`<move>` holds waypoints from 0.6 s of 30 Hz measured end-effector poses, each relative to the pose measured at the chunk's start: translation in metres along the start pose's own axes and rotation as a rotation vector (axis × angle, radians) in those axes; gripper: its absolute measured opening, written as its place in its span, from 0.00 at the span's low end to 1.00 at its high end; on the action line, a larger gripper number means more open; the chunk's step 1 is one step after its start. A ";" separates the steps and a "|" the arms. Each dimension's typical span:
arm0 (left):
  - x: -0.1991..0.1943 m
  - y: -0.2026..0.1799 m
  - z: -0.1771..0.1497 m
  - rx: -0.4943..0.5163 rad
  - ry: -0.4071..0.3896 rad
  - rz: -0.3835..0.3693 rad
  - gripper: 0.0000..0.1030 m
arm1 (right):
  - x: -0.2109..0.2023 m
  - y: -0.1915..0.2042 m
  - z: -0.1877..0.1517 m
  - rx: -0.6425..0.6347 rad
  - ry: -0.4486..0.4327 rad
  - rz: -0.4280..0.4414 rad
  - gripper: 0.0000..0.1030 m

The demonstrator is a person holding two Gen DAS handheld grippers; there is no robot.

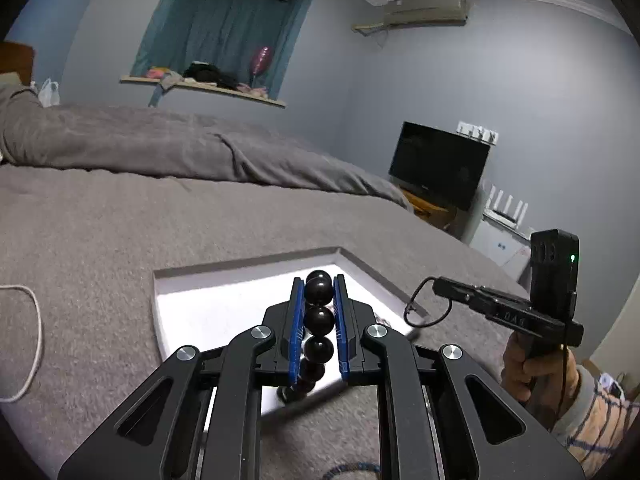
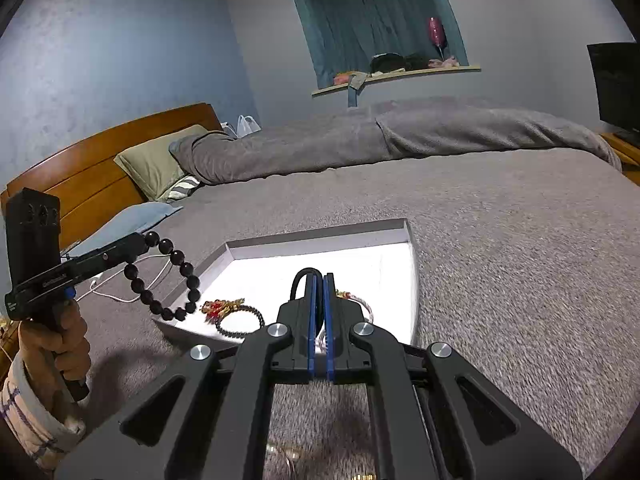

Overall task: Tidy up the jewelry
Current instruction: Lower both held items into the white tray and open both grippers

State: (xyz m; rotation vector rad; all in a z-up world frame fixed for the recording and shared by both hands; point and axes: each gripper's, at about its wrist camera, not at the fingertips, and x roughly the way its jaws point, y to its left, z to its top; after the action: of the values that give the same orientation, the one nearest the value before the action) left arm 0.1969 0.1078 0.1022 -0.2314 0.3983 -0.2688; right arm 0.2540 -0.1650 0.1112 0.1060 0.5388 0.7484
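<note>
the black bead bracelet (image 2: 166, 276), a loop of large glossy round beads, hangs at the left of the right wrist frame, pinched by the left gripper (image 1: 319, 296) just above the near left rim of the white tray (image 2: 320, 236) on the grey bed. it looks mid-carry; next likely calls for lowering and releasing it beside the small bracelets (image 2: 236, 318). the right gripper (image 2: 319, 280) is pressed onto a thin dark cord loop (image 2: 305, 273).
</note>
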 end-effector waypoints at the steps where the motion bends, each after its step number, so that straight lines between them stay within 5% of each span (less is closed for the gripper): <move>1: 0.002 0.003 0.001 -0.007 -0.003 0.003 0.15 | 0.003 0.000 0.002 -0.001 0.003 -0.001 0.03; 9: 0.027 0.028 0.009 -0.048 0.000 0.069 0.15 | 0.041 -0.012 0.016 0.027 0.057 -0.024 0.03; 18: 0.064 0.046 0.010 -0.052 0.088 0.140 0.15 | 0.077 -0.031 0.019 0.072 0.146 -0.060 0.03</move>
State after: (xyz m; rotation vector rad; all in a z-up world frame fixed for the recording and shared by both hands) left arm 0.2679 0.1336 0.0762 -0.2424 0.5064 -0.1310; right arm 0.3298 -0.1339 0.0861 0.1016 0.7056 0.6818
